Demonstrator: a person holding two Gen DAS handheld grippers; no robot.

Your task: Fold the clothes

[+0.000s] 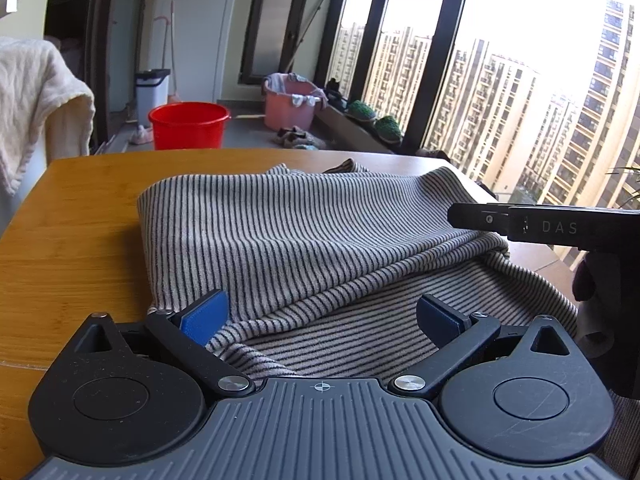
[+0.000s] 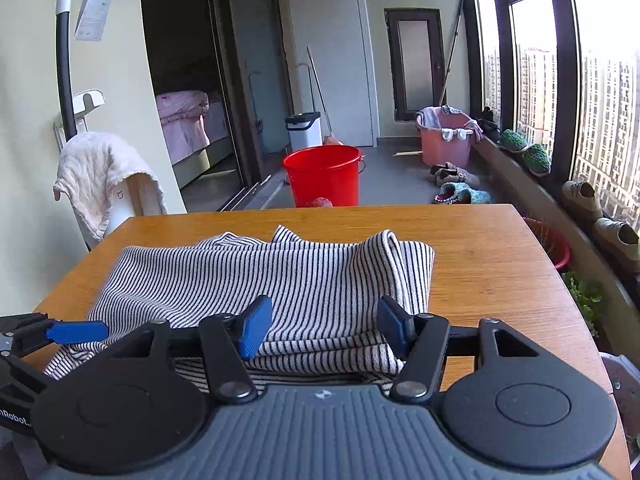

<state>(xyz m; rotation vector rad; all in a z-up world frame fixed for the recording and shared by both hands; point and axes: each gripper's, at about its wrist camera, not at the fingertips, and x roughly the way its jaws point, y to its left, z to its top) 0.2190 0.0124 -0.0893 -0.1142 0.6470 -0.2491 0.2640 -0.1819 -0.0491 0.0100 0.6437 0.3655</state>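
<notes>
A grey and black striped garment (image 1: pixel 304 236) lies partly folded on the wooden table (image 1: pixel 80 216); it also shows in the right wrist view (image 2: pixel 280 280). My left gripper (image 1: pixel 320 316) is open, its blue pads either side of the garment's near fold, low over the cloth. My right gripper (image 2: pixel 320 328) is open over the garment's near right edge. The right gripper's black body (image 1: pixel 560 228) shows at the right in the left wrist view. One blue pad of the left gripper (image 2: pixel 76 330) shows at the left in the right wrist view.
Wooden table (image 2: pixel 500 280) with bare wood around the garment. On the floor beyond stand a red bucket (image 2: pixel 324 176), a pink basket (image 2: pixel 444 140) and shoes (image 2: pixel 452 184). A white towel (image 2: pixel 100 172) hangs at left. Windows run along the right.
</notes>
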